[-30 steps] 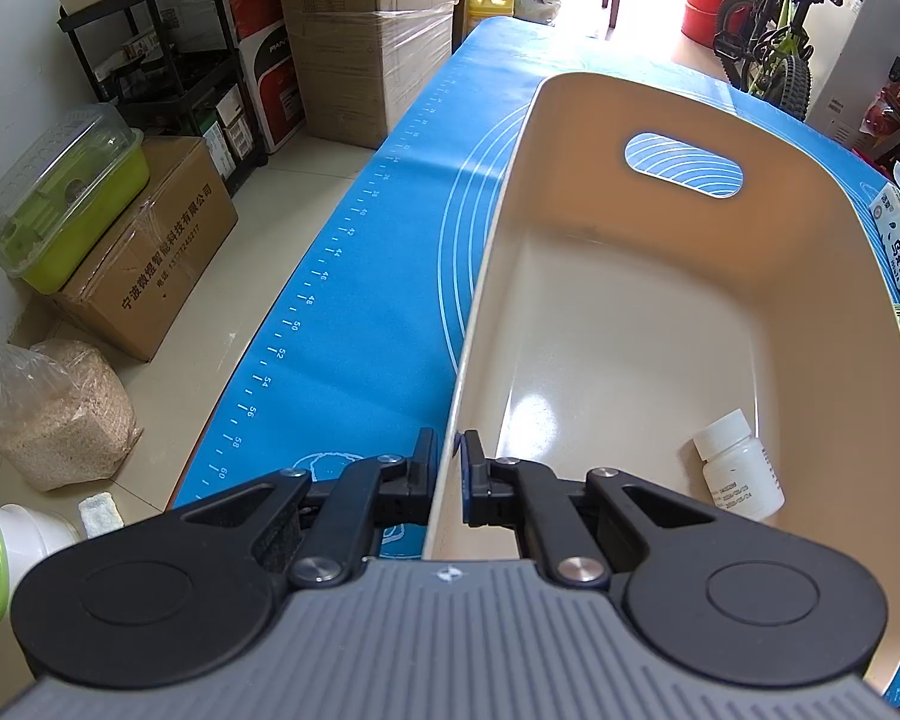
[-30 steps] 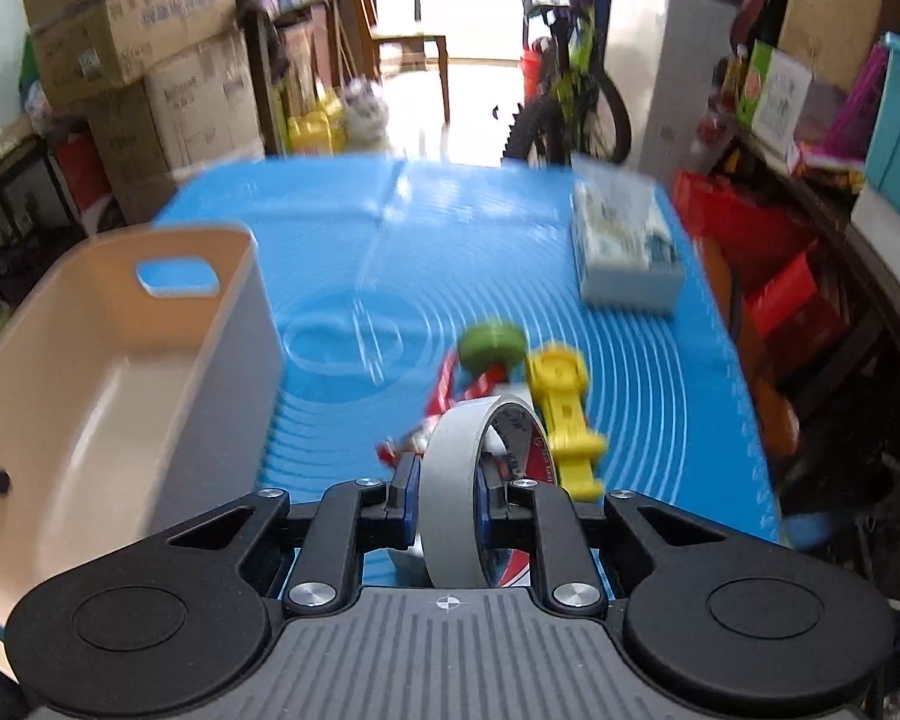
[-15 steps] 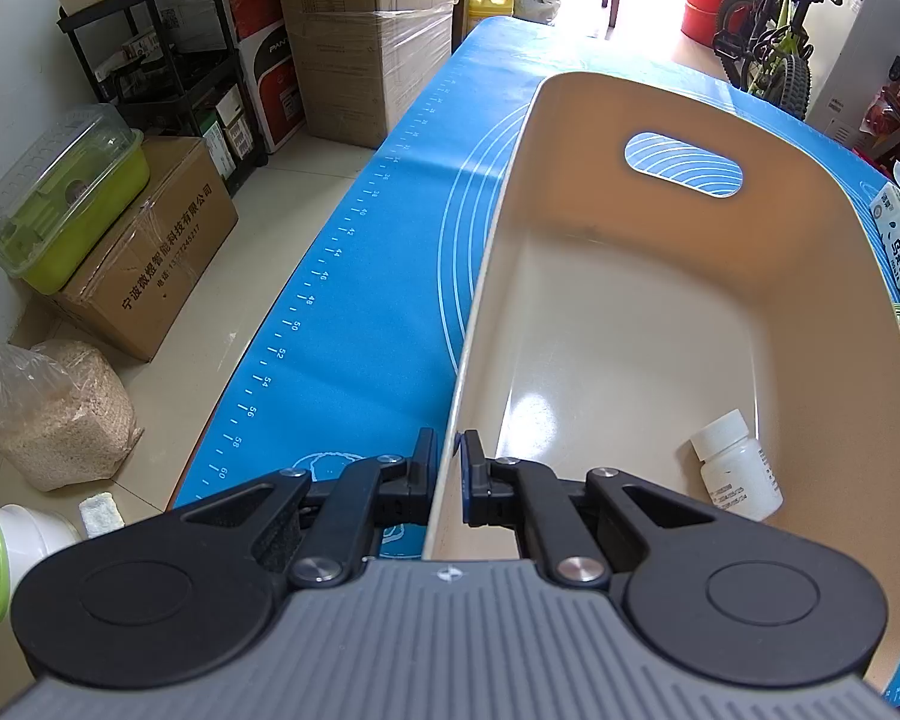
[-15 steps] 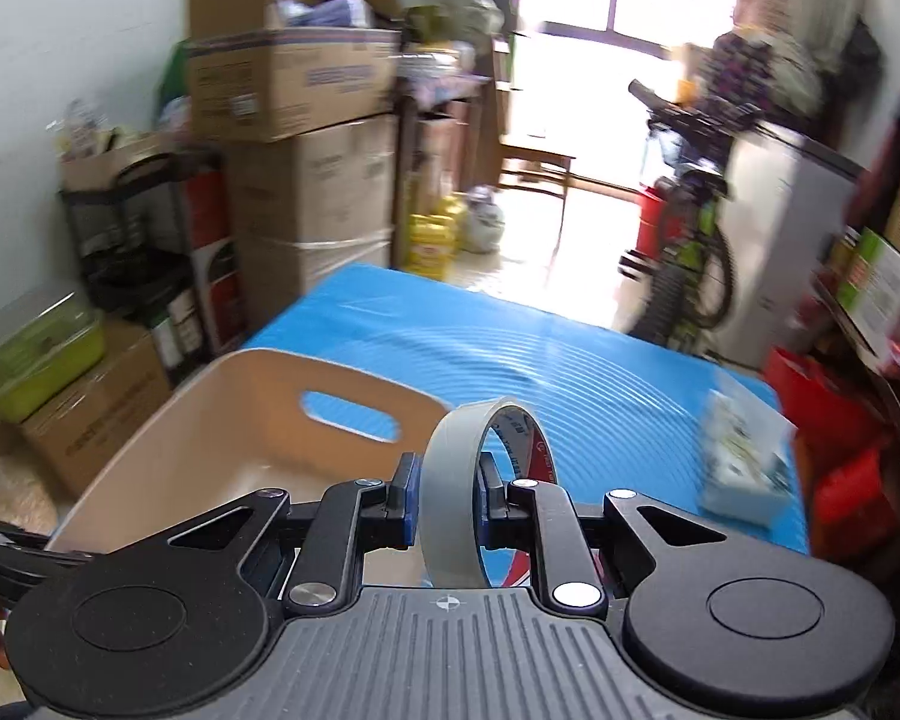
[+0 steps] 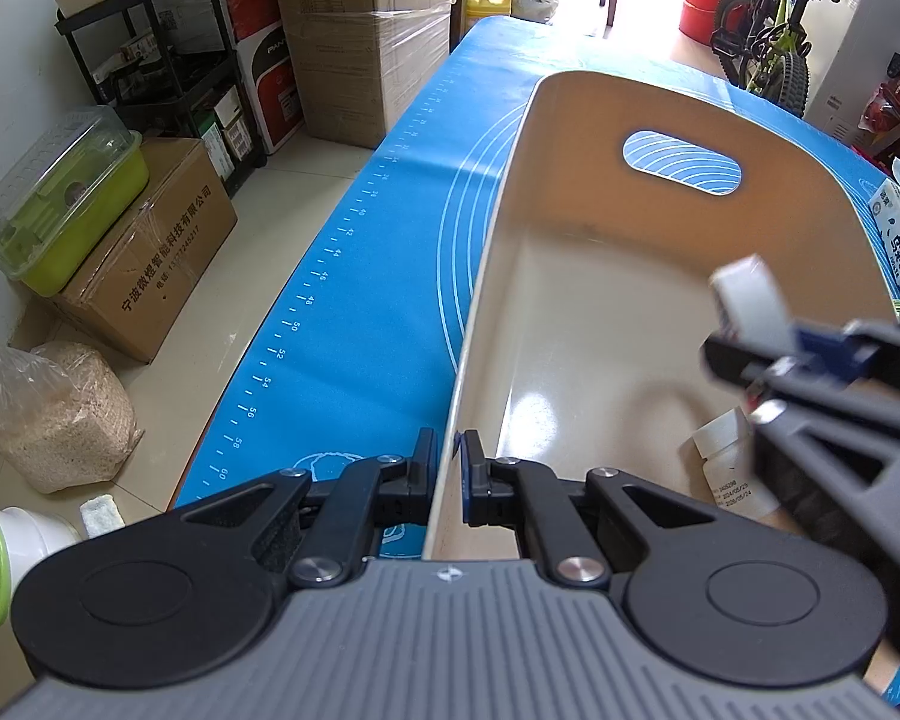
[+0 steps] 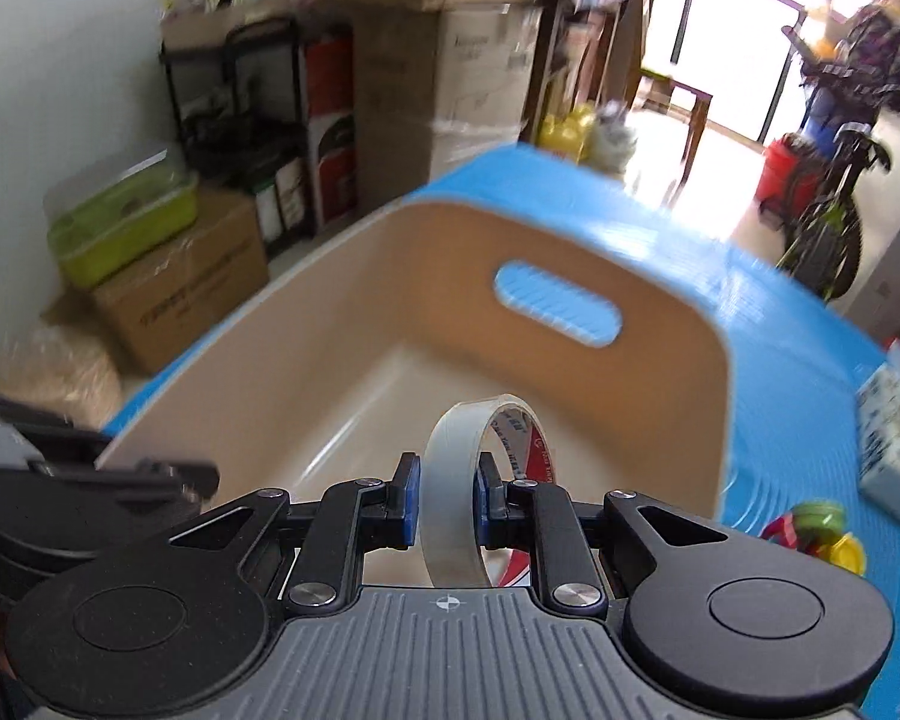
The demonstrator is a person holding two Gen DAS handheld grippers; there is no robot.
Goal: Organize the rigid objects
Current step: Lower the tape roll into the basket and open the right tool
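- Left gripper [image 5: 448,471]: jaws closed on the near left wall of the bin [image 5: 600,300], one finger outside, one inside; it points steeply down.
- Right gripper [image 6: 447,495]: jaws clamped on the tape roll [image 6: 468,480], pads pressing its flat sides; the roll stands upright on edge between them, over the bin's open top. In the left wrist view this gripper [image 5: 768,348] enters from the right, blurred, tape [image 5: 750,297] at its tip above the bin floor.
- Tape roll: pale, translucent band; red-and-white printed core.
- Bin: beige, rounded, with an oval handle slot [image 5: 681,162] in the far wall; it sits on the mat [image 5: 360,300].
- Bottle [image 5: 729,462]: white, capped, lying on the bin floor at the near right, partly hidden by the right gripper.
- Mat: blue, with white ruler marks and arcs; it covers the table.
- Carton [image 6: 891,441]: white and blue, on the mat right of the bin.
- Toys [image 6: 816,531]: red, green and yellow pieces on the mat, near right, outside the bin.
- Surroundings: boxes [image 5: 150,246], green tub [image 5: 66,204], bicycle [image 5: 768,42].
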